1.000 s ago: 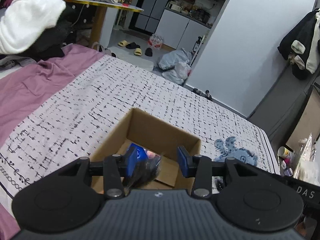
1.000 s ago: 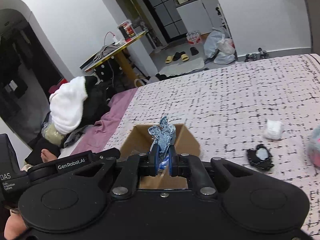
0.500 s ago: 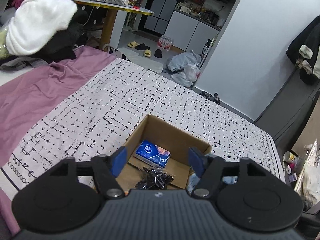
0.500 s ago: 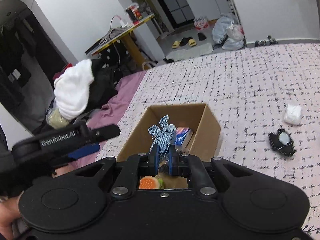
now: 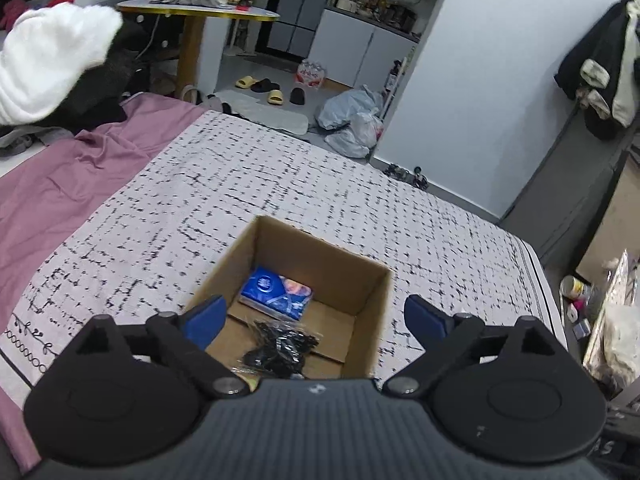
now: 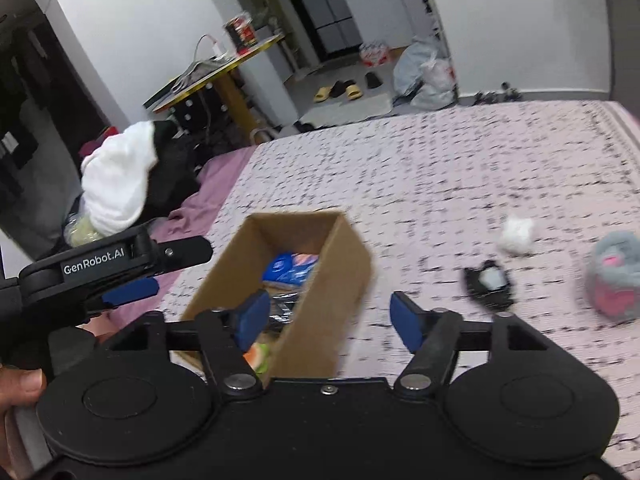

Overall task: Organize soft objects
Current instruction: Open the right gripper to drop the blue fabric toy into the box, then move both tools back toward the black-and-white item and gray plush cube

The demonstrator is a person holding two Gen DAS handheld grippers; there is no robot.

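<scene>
Cardboard box [image 6: 320, 280] contents half hidden, blurred; left gripper [image 5: 316, 316], right gripper [image 6: 326, 320] both spread, empty.

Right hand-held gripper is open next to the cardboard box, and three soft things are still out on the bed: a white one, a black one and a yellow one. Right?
Nearly. The right hand-held gripper is open by the cardboard box, and the white thing and the black thing are on the bed. But the third is a grey and pink plush, not yellow, as the right wrist view shows.

Both the left claw [image 5: 312, 316] and the right claw [image 6: 326, 318] gape wide, holding nothing.
</scene>
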